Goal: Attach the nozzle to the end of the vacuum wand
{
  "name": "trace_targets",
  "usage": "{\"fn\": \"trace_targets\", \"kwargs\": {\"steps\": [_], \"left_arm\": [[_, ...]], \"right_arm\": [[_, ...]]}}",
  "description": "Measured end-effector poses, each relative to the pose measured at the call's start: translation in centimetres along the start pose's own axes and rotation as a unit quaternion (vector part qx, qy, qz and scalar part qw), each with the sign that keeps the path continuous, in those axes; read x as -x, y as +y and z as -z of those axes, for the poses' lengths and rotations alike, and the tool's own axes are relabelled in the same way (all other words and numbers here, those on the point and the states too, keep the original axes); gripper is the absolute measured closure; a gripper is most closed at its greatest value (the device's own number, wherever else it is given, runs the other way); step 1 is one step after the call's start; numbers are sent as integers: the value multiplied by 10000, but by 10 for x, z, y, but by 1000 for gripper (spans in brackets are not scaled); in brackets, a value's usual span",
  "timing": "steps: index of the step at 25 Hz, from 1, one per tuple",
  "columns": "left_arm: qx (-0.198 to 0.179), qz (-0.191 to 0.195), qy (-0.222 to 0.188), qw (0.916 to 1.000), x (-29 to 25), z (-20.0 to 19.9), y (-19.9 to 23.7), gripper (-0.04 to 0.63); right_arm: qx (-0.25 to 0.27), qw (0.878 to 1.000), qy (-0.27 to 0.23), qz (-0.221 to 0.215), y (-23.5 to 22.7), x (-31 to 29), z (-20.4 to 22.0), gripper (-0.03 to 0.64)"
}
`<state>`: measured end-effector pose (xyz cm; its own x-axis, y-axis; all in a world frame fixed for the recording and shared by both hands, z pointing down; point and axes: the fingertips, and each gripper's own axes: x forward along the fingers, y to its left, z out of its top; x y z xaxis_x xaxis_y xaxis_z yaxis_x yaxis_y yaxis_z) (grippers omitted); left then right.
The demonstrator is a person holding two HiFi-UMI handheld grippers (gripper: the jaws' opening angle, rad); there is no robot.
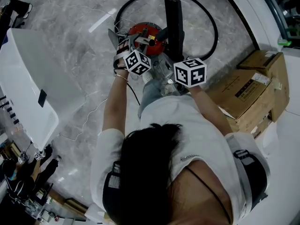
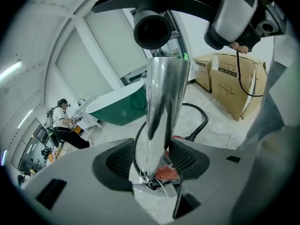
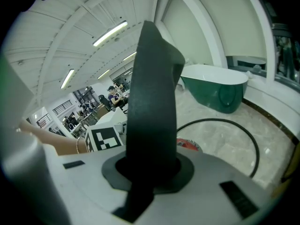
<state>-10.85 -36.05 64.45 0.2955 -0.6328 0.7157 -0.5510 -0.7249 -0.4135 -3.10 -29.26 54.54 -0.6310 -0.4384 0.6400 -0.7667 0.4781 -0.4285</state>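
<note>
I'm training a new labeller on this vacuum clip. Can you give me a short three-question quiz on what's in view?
1. True or false: the right hand-held gripper is empty.
2. Between the jaws of the left hand-held gripper stands: A) cardboard box B) metal tube C) black hose
3. What colour is the vacuum cleaner on the floor?
Key: 1 false, it clamps the black nozzle; 2 B; 3 red.

Open-plan workspace hall: marble floor (image 1: 70,13), a bathtub (image 3: 218,90), cardboard boxes (image 1: 248,93), people at distant desks (image 3: 112,95).
</note>
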Motion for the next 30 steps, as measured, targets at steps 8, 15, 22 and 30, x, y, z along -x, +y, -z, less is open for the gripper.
{"fn": "trace_targets", "kwargs": {"steps": [8,15,22,30], "left_arm": [[-141,392,-83,9991,-3,5,-5,453],[218,452,-206,9985,-2,5,-1,454],[809,397,-398,9951,-1,3,13,453],[1578,322,-619,9850,-1,4,31,445]], "right_arm": [[-104,9999,47,-20,5,-10,1,563],[-148,9999,-3,-50,5,-16,-4,563],[-222,9996,-42,-179,10,-21,-8,563],[-252,9989,-272,-294,13,-29,-29,563]]}}
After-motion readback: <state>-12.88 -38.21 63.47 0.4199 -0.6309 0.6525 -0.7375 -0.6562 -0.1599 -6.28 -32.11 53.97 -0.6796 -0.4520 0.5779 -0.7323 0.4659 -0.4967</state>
